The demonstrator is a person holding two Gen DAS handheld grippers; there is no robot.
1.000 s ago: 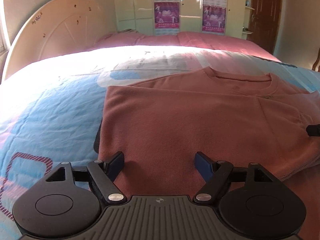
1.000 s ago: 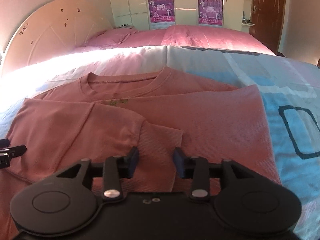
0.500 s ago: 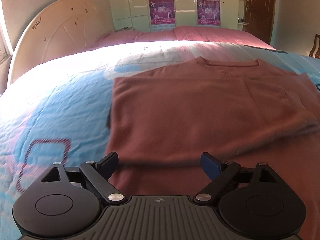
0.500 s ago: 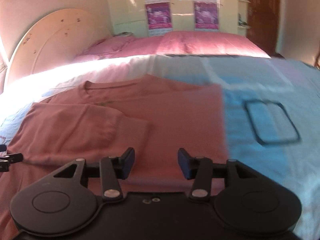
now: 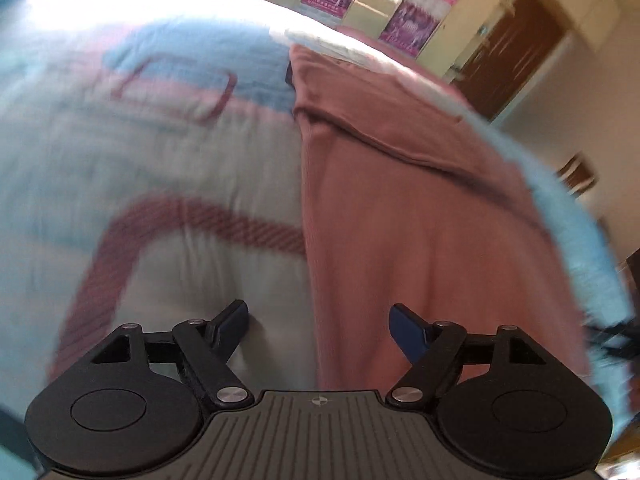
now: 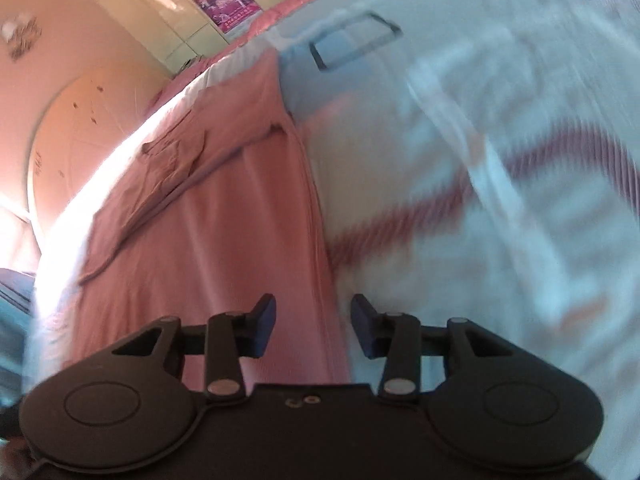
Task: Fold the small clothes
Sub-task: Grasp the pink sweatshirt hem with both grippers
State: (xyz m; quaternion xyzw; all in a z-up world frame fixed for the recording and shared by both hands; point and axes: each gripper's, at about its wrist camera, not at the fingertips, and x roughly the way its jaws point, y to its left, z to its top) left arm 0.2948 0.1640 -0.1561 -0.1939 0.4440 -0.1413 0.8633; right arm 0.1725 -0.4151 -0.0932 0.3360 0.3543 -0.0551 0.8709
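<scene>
**Both claws lined up on the bottom corners of the shirt**

Left wrist view: the left claw [image 5: 318, 326] sits at the bottom centre of the frame with its blue pads spread wide and nothing between them. The pink shirt [image 5: 420, 216] runs from the lower middle up toward the upper centre, lying flat on the bed [image 5: 140, 184], which has a light blue cover with dark red outlines. The shirt's long side edge drops almost straight down into the gap between the pads, so one pad is over the bedcover and the other over the fabric. A folded-in sleeve makes a diagonal ridge across the upper part. Pretty blurry, so I can't tell if the pads are touching the cloth.

Right wrist view: mirror image, basically. The right claw [image 6: 314, 326] is at the bottom centre, pads apart (narrower gap than the left), holding nothing. The shirt fills the left-centre of the frame, and its other side edge runs down between the pads. Neckline and tucked sleeve bunch up toward the upper left. The bedcover takes up the whole right side.

Handling-wise: it looks like a light, soft knit, totally floppy, so it'll sag and drag if lifted by one point. I'd pinch both bottom corners right at the hem, catching all layers, and lift evenly. The soft bed underneath means pressing down a bit to get a pad under the edge.
</scene>
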